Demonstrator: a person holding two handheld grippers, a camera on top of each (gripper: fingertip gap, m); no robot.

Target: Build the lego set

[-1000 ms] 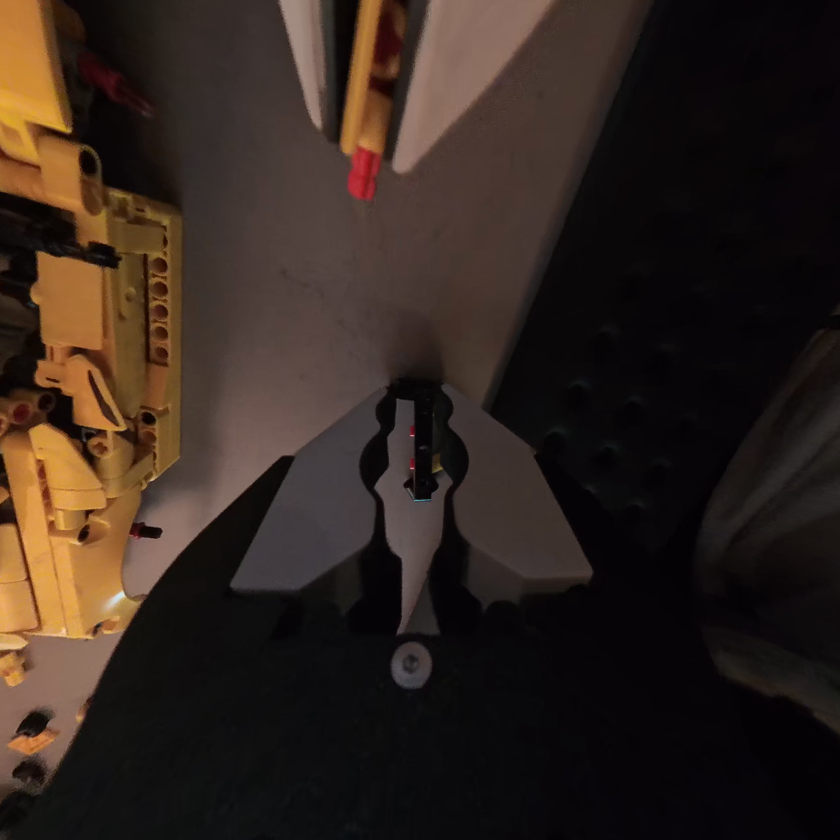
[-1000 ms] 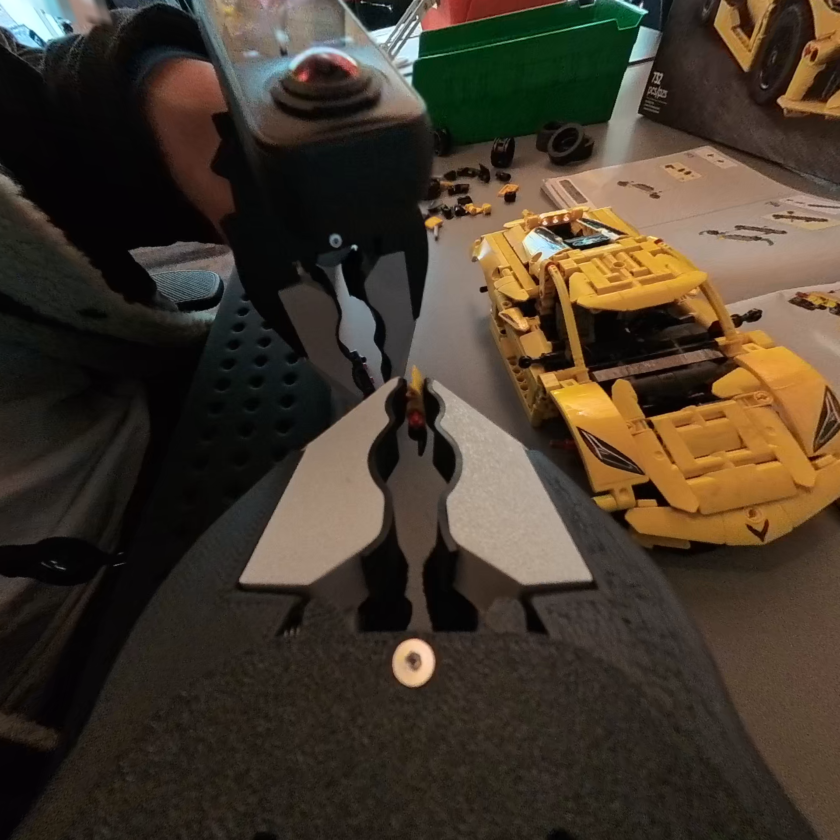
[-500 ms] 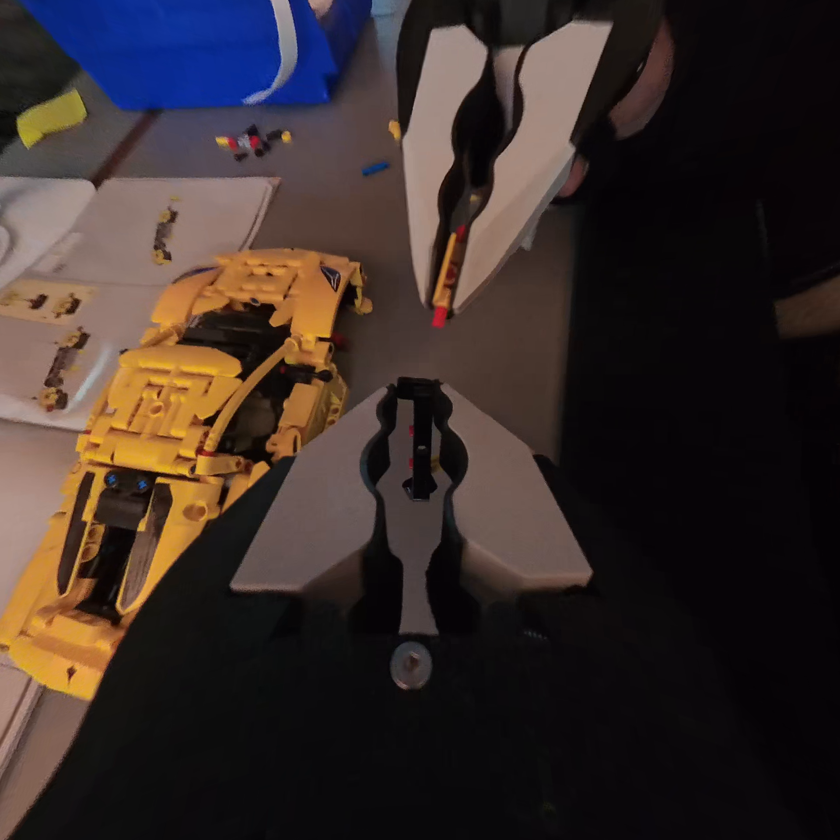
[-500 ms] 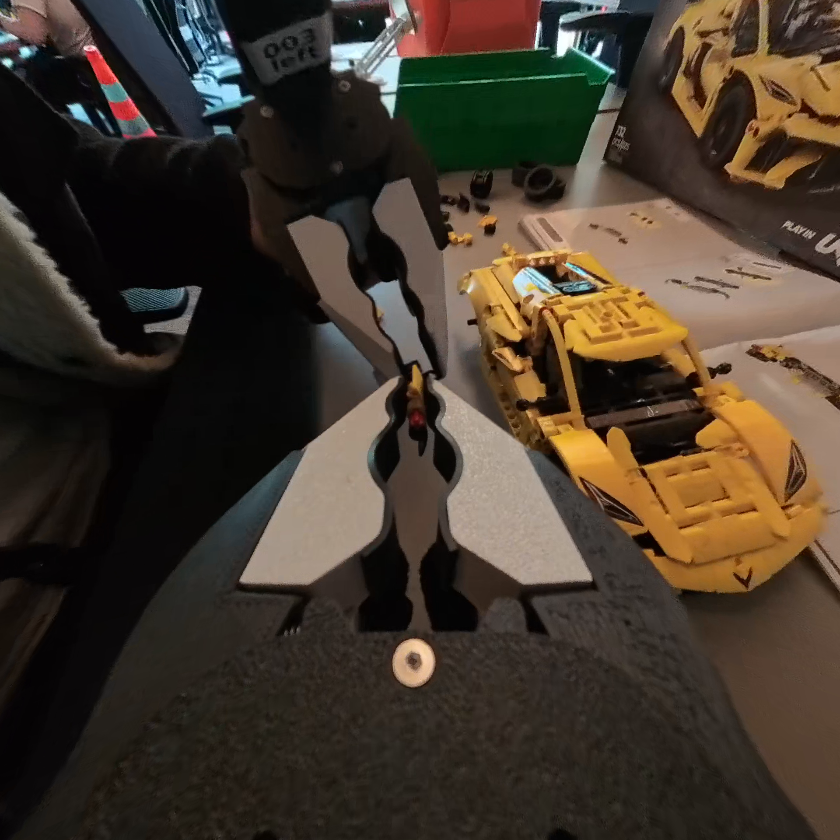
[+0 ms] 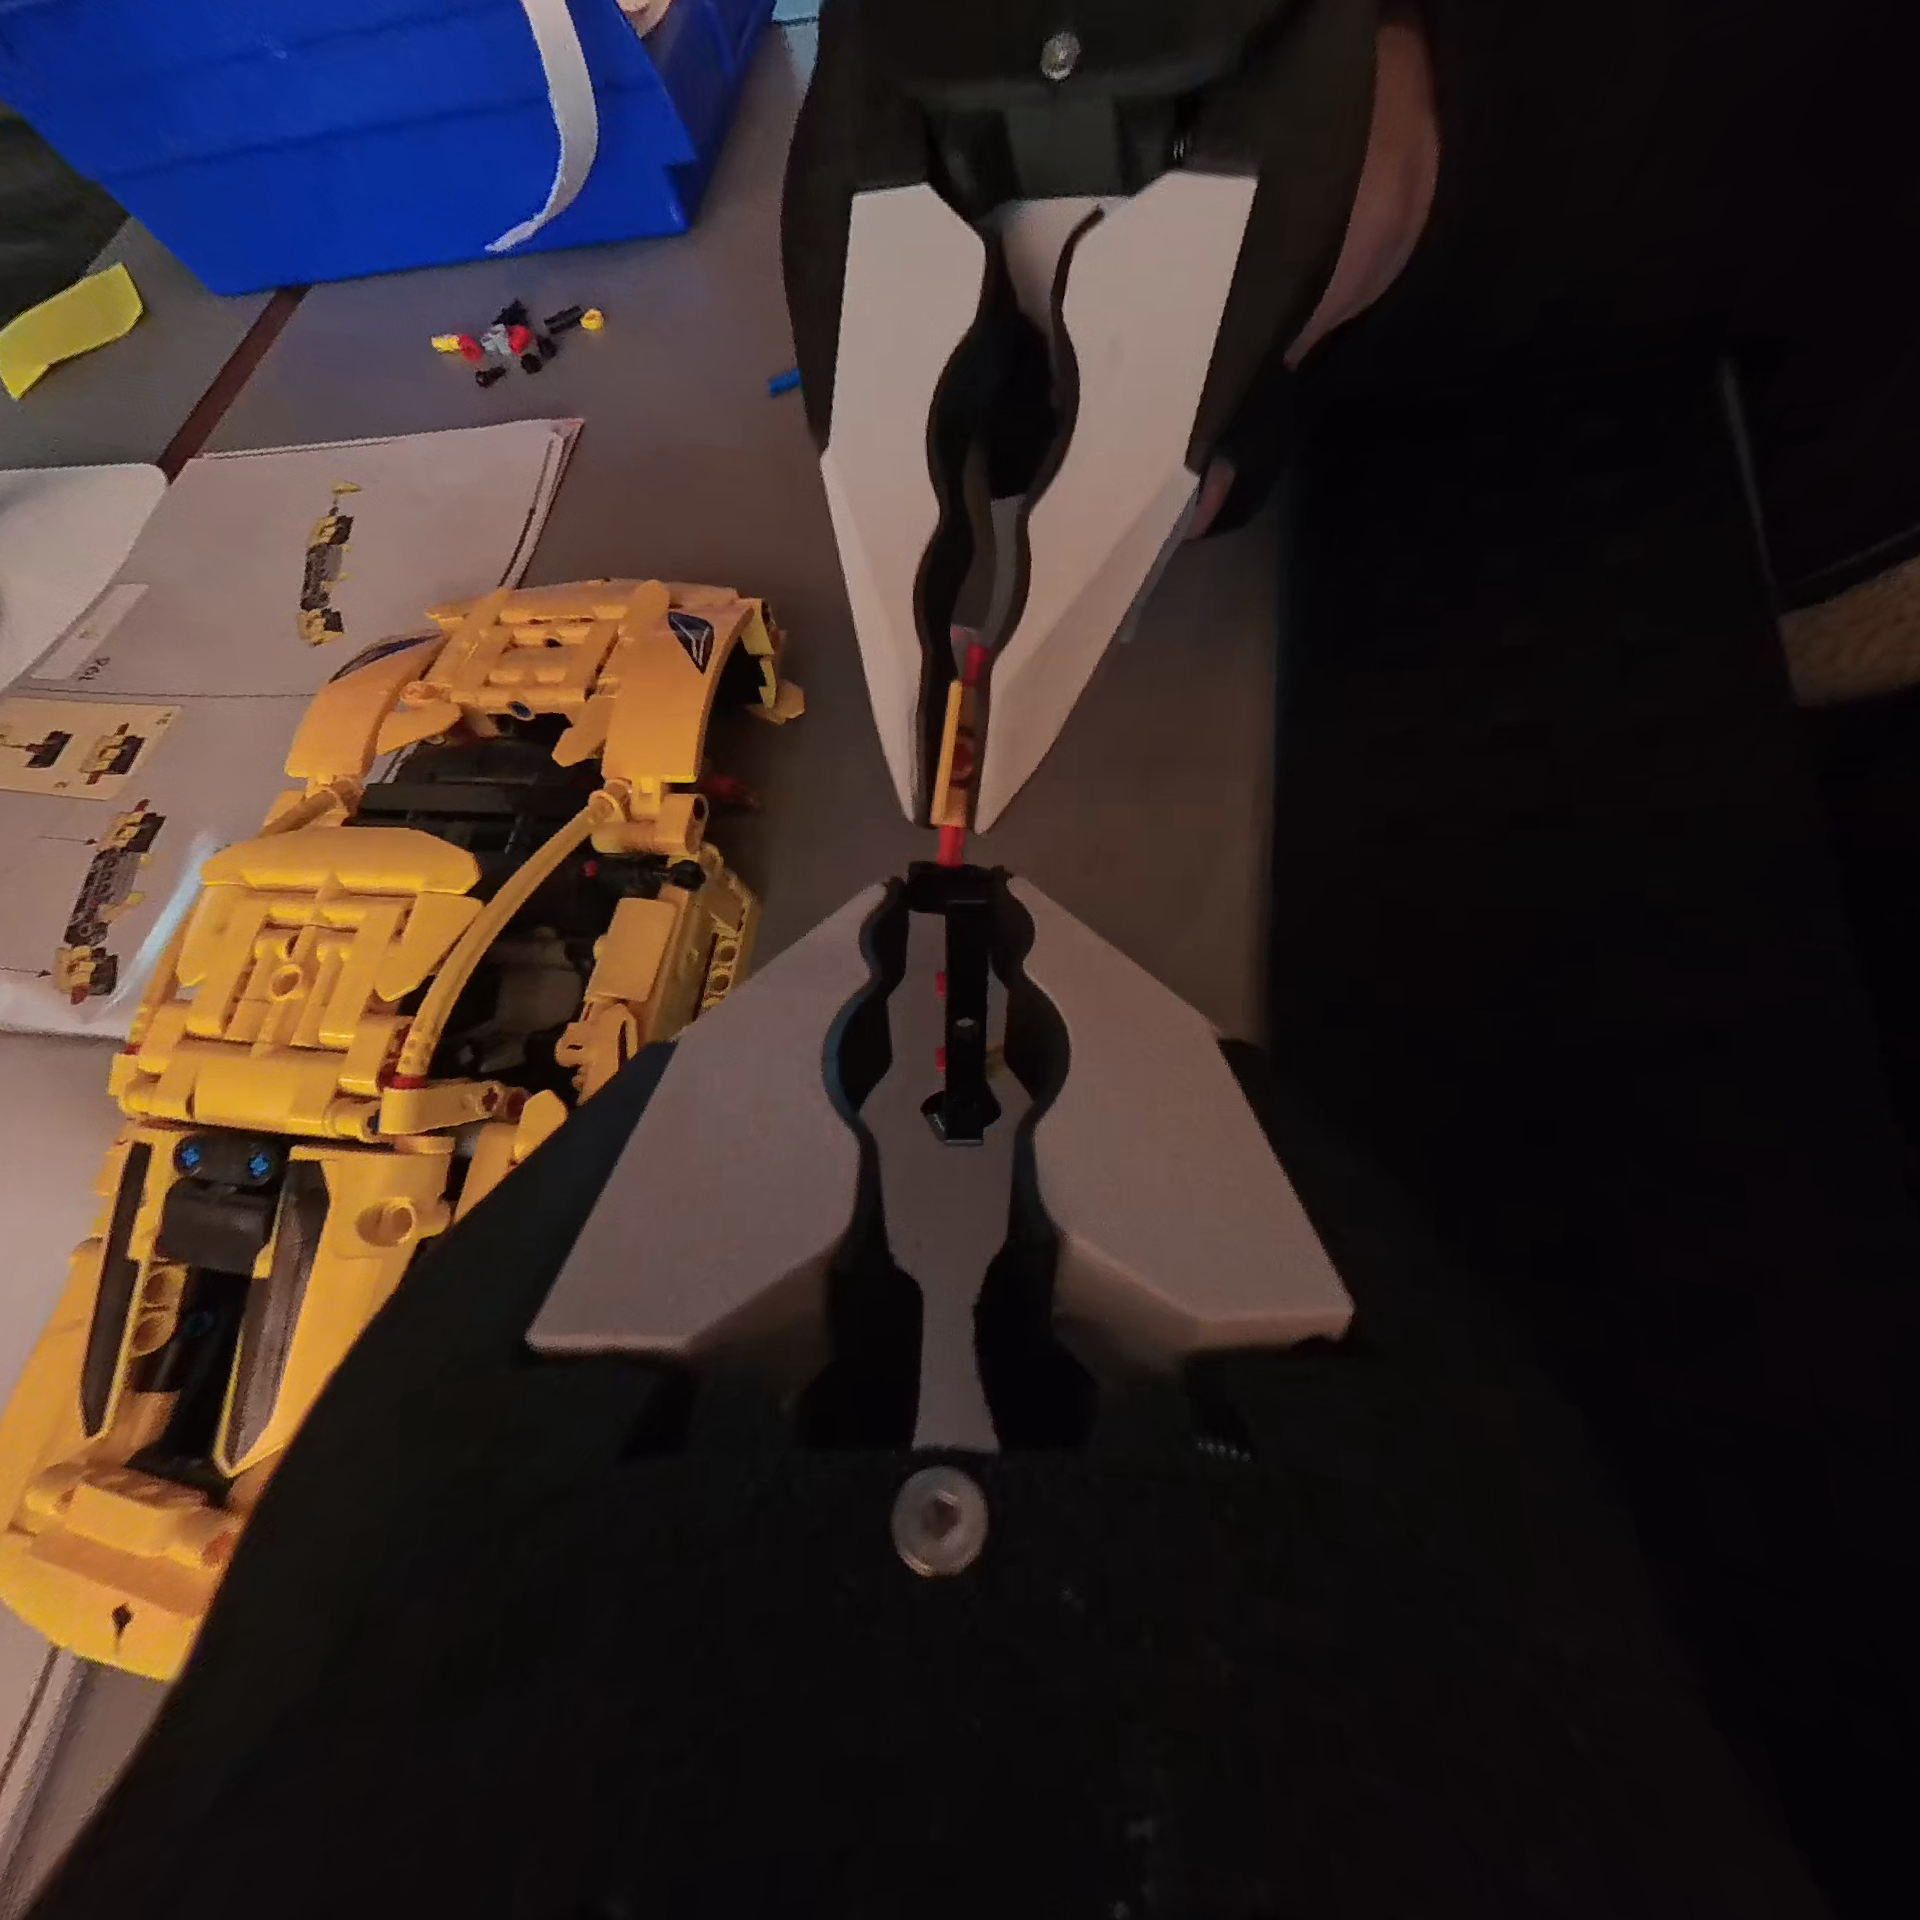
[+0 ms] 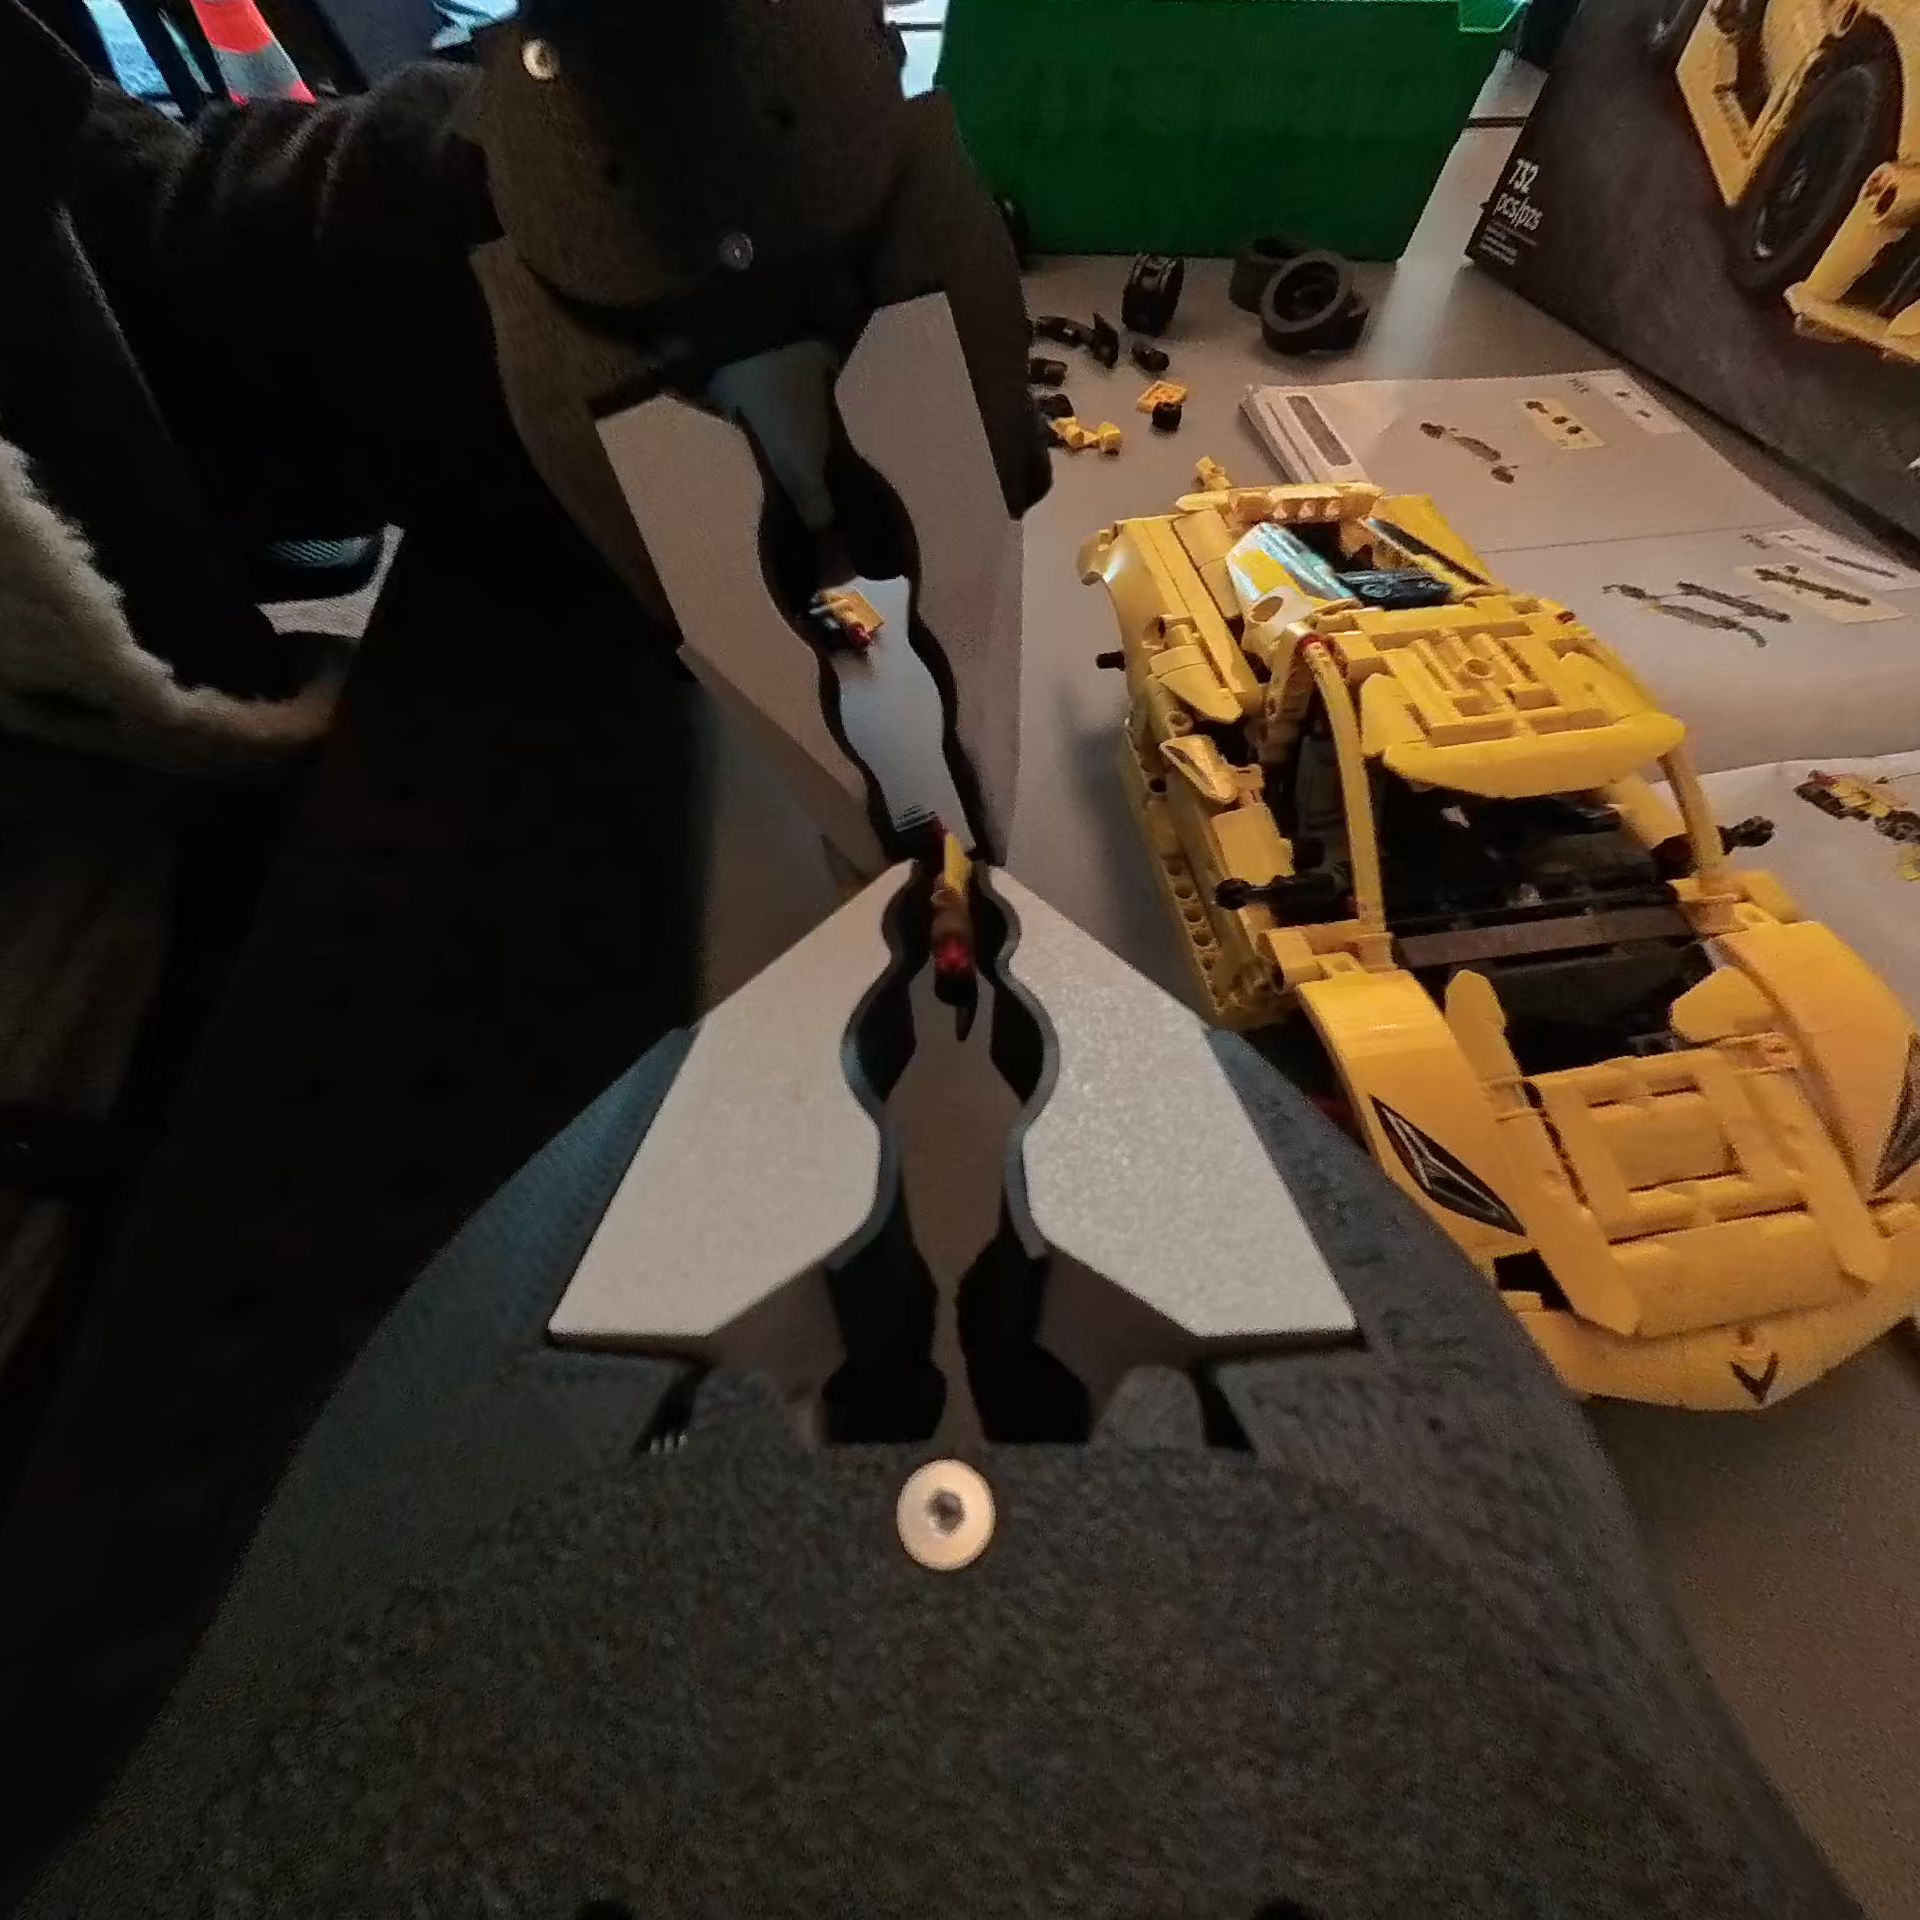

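Left wrist view shows the left hand-held gripper (image 5: pixel 961 883) closed narrow on a thin black lego piece (image 5: pixel 964 997) that stands along the slot between its fingers. Directly opposite, tip to tip, the right hand-held gripper (image 5: pixel 951 821) is clamped on a slim yellow beam (image 5: pixel 954 748) with a red pin (image 5: pixel 948 844) poking out of its end. The pin's tip touches, or very nearly touches, the top of the black piece, above the grey surface (image 5: pixel 665 499) and just beside the yellow car (image 5: pixel 416 997).

Both parts look small, light, stiff and smooth-sided, so they would likely twist or slip if gripped only at an edge. Holding each across its flat faces, close behind the joining end, seems the safest grip.

Right wrist view confirms the two grippers meeting nose to nose beside the car (image 6: pixel 1507 935), with the yellow beam (image 6: pixel 951 894) between the right gripper's fingers. The car looks largely built; loose tyres (image 6: pixel 1299 296) lie beyond it.
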